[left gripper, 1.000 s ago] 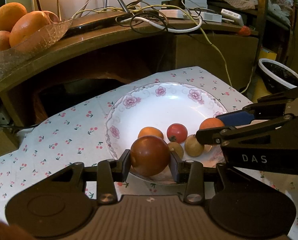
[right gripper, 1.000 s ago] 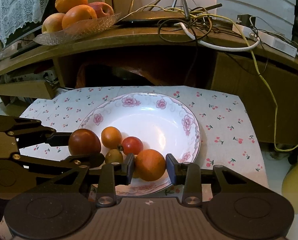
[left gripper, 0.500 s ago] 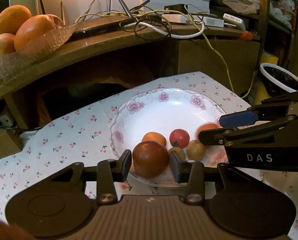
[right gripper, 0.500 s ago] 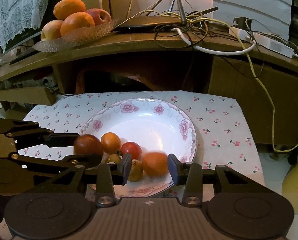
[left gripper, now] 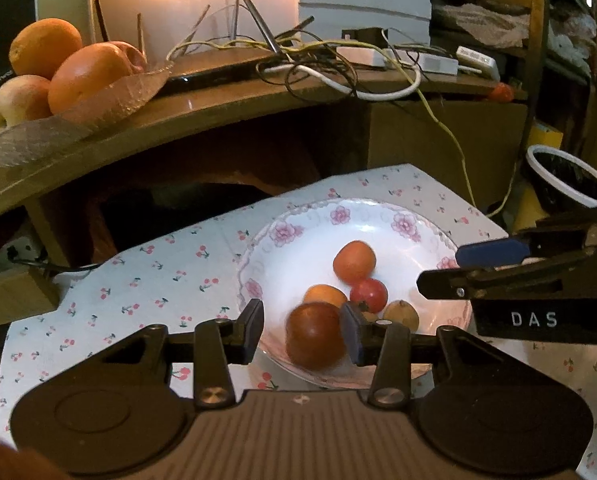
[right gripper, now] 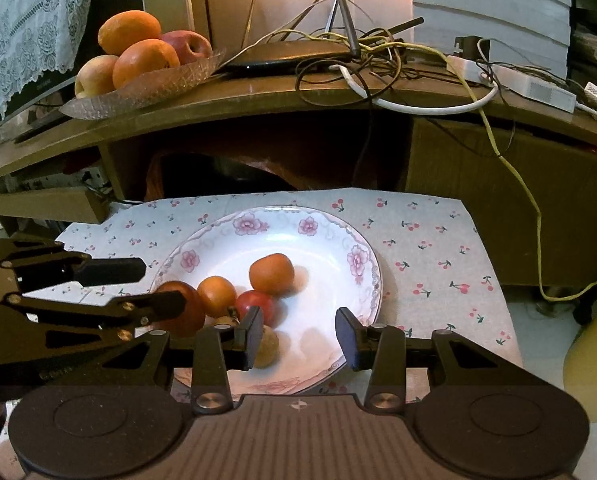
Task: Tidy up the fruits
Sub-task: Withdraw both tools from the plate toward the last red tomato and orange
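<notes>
Left wrist view: the left gripper is spread open, a dark red fruit loose between its fingers at the plate's near edge.

Right wrist view: the right gripper gapes empty over the plate's near rim; an orange fruit lies mid-plate.

Warm, dim indoor light. Single bright source glows at top centre behind cables, blown out to white-yellow in both views. Corners and cabinet recess fall into deep shadow. Plate catches soft glare; fruits cast shadows to right. Dark red fruit smeared by motion blur. Strong fisheye bending: shelf edge curves, frame corners vignetted. Gripper bodies in foreground slightly soft.
</notes>
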`<state>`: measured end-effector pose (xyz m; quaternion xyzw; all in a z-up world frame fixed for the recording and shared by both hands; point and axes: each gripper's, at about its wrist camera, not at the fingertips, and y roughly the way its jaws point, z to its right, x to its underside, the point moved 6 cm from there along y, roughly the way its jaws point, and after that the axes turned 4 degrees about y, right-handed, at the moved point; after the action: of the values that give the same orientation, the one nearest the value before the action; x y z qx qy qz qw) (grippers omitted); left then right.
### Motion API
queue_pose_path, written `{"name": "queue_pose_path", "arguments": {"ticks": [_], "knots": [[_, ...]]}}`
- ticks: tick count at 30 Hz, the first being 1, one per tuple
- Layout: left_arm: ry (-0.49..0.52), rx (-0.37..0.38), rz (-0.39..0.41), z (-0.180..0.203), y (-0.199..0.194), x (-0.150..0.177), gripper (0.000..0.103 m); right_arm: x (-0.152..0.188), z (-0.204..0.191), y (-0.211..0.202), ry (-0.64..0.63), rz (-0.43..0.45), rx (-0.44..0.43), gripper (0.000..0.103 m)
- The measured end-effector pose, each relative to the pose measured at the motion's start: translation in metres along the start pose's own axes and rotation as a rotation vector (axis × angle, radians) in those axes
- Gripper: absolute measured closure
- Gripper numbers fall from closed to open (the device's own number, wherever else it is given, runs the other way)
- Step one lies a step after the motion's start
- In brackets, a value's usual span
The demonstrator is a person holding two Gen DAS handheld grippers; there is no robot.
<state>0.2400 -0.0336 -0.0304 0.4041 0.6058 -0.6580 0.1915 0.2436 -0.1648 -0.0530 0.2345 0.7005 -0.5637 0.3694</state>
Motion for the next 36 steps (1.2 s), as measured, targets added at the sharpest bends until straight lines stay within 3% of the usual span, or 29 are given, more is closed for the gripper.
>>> {"name": "queue_pose_path", "arguments": {"ticks": [15, 36], "knots": [[-0.015, -0.018, 0.007, -0.002, -0.026, 0.003, 0.055, 0.004, -0.005, -0.018, 0.0, 0.016, -0.016, 0.059], [-0.008, 0.0, -0.042, 0.016, -0.068, 0.04, 0.055, 0.041, -0.027, -0.056, 0.012, -0.015, -0.041, 0.059]]}}
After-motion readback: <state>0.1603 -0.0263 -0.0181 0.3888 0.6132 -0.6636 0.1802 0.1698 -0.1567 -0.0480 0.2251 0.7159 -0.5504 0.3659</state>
